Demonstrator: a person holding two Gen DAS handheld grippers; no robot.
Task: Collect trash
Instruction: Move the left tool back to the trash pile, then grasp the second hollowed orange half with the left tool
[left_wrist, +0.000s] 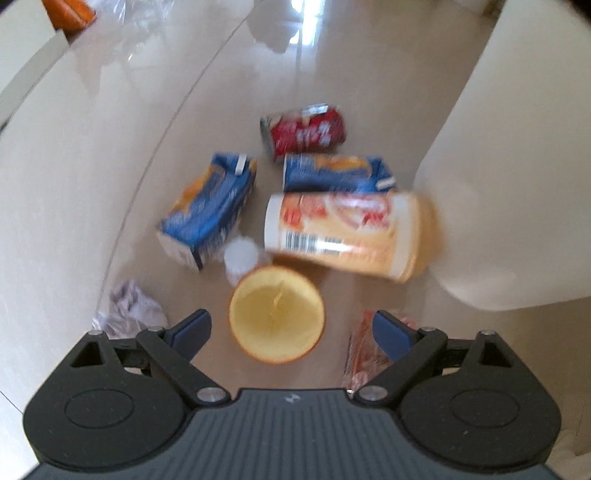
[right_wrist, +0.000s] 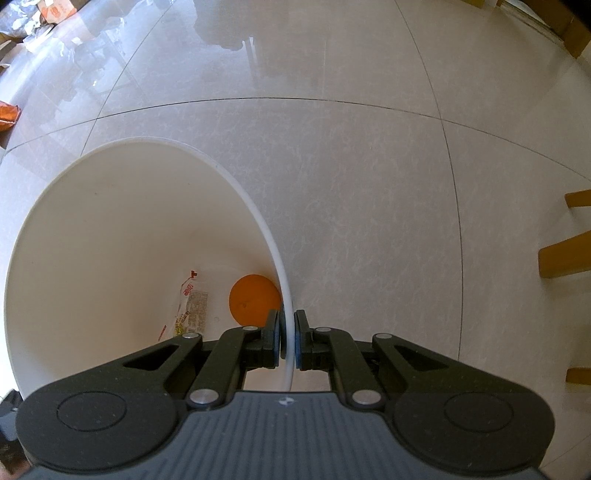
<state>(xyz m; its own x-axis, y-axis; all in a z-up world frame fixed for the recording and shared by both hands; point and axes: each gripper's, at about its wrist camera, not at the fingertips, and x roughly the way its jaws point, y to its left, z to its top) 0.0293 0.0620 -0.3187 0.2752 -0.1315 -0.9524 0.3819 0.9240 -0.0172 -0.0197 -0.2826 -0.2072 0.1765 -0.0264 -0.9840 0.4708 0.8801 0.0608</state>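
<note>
In the left wrist view my left gripper (left_wrist: 291, 328) is open above the floor, its blue pads either side of a hollow orange peel half (left_wrist: 277, 314) that lies below them, untouched. Beyond it lie a pale orange canister (left_wrist: 347, 232), two blue cartons (left_wrist: 208, 210) (left_wrist: 334, 173), a red can (left_wrist: 304, 131) and a small white cap (left_wrist: 240, 258). A crumpled wrapper (left_wrist: 131, 308) sits left, a red-printed plastic wrapper (left_wrist: 364, 350) right. In the right wrist view my right gripper (right_wrist: 290, 339) is shut on the rim of the white bin (right_wrist: 110, 206), which holds an orange peel (right_wrist: 255, 299) and a printed wrapper (right_wrist: 190, 308).
The white bin's outer wall (left_wrist: 509, 166) rises at the right of the left wrist view, close to the canister. Wooden furniture legs (right_wrist: 565, 254) stand at the right edge of the right wrist view. Clear plastic and an orange object (left_wrist: 70, 11) lie far left on the glossy tiled floor.
</note>
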